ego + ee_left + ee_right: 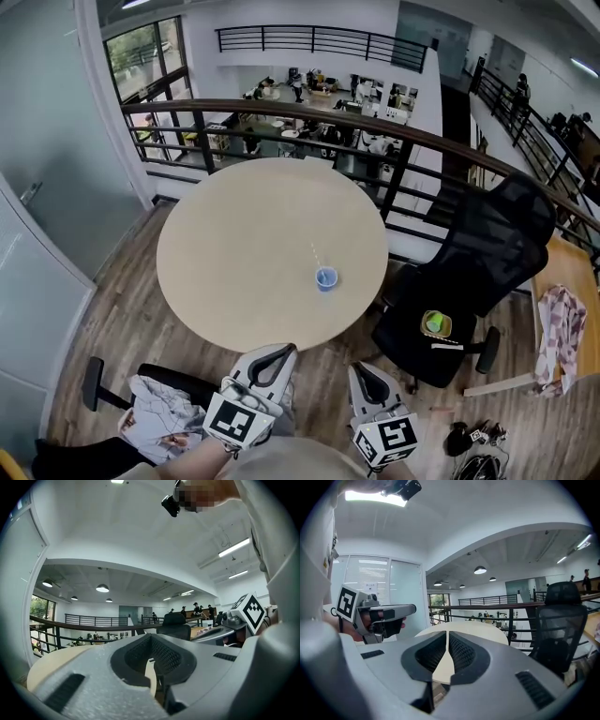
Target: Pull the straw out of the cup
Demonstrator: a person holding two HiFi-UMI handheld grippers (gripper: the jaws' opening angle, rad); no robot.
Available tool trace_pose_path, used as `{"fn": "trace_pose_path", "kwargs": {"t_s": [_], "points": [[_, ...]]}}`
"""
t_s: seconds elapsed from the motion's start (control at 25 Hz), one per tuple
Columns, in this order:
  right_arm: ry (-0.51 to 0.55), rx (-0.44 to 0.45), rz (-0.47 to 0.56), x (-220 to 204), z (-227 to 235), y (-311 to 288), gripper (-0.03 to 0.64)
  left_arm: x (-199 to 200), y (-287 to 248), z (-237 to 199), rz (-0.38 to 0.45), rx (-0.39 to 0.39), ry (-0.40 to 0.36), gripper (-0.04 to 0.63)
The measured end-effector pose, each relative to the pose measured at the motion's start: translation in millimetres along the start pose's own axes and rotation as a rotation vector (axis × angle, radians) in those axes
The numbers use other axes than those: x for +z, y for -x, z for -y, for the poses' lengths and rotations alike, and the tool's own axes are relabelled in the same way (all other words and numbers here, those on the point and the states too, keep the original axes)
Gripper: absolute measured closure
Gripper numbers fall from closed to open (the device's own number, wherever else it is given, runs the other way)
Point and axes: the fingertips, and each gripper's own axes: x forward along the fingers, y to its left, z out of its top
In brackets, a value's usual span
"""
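My left gripper (151, 637) had its jaws together with nothing between them, and the right gripper (447, 633) was closed and empty in the same way. Both sat at the bottom middle of the head view, short of the near edge of the round table (234, 234). Well beyond them, right of centre in that frame, stood the cup (326, 278), small and blue, alone on the pale tabletop. The straw (317, 255) rose from it, leaning toward the upper left, thin and whitish (barely a line at that range).

I judged both to be very light. The cup would likely slide or tip if the straw dragged on its rim, so one gripper ought to steady the cup's wall gently, since it looked thin enough to crush. The straw I would pinch on its exposed length above the rim, lightly, as it would flatten easily. Neither gripper view showed the cup clearly.
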Motion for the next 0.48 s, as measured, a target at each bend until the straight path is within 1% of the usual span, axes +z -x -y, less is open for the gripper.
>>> {"fn": "trace_pose_path", "kwargs": {"t_s": [0.28, 0.48], "points": [[0.017, -0.012, -0.035, 14.2, 3.1, -55.3, 0.589, -1.4, -29.2, -47.3, -0.011, -0.021, 0.007, 0.581], [0.021, -0.028, -0.035, 27.6, 3.8, -91.8, 0.589, -5.2, -43.1, -76.5, -0.022, -0.049, 0.019, 0.581]]}}
